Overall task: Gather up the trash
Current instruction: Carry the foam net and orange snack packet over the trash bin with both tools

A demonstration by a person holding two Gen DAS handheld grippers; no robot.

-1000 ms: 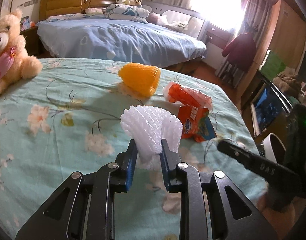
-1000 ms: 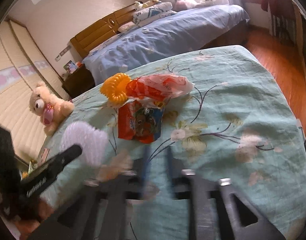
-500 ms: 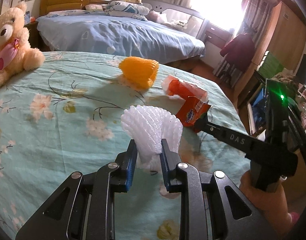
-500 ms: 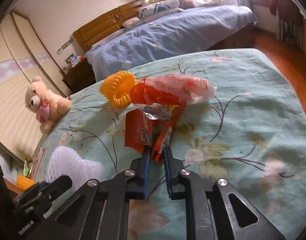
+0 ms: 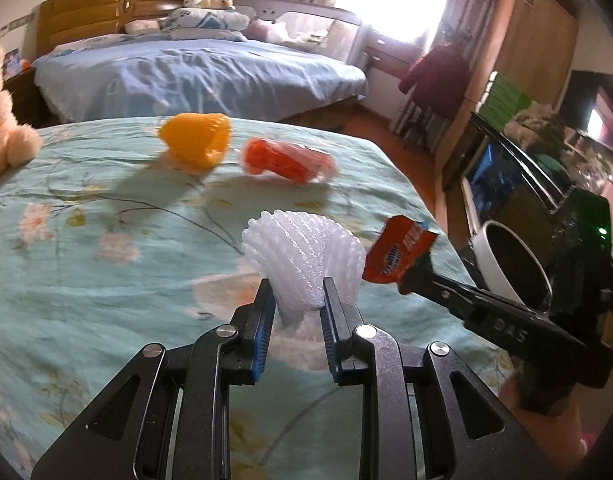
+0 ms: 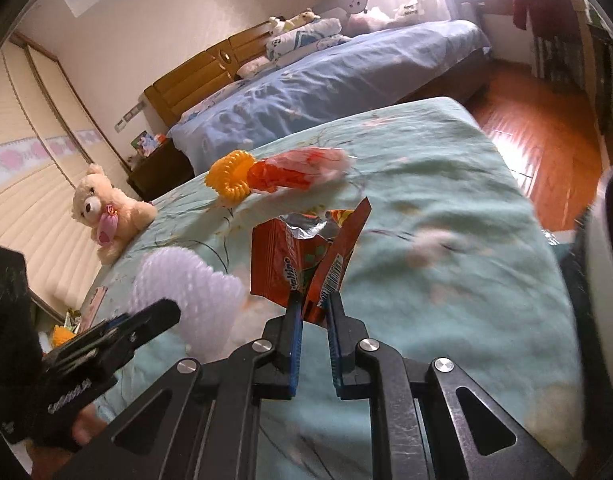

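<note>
Left wrist view shows the left gripper (image 5: 296, 300) clamped on a white foam-mesh fruit sleeve (image 5: 302, 256), pinched at its narrow end so the fan-shaped open end flares upward and away from the camera. It hangs above a bed with a teal floral bedspread (image 5: 106, 240). To its right, the right gripper (image 6: 314, 312) is closed on the lower edge of a torn orange foil snack packet (image 6: 302, 256), lifted clear of the bed; its long axis runs roughly upright, torn mouth on top. Both pieces are probably held aloft for carrying to the white-rimmed bin (image 5: 506, 264) just beyond the bed's right edge. Left on the bedspread are an orange foam-mesh sleeve (image 5: 196, 140) and a crumpled red-and-clear plastic wrapper (image 5: 286, 160), just beside each other.
</note>
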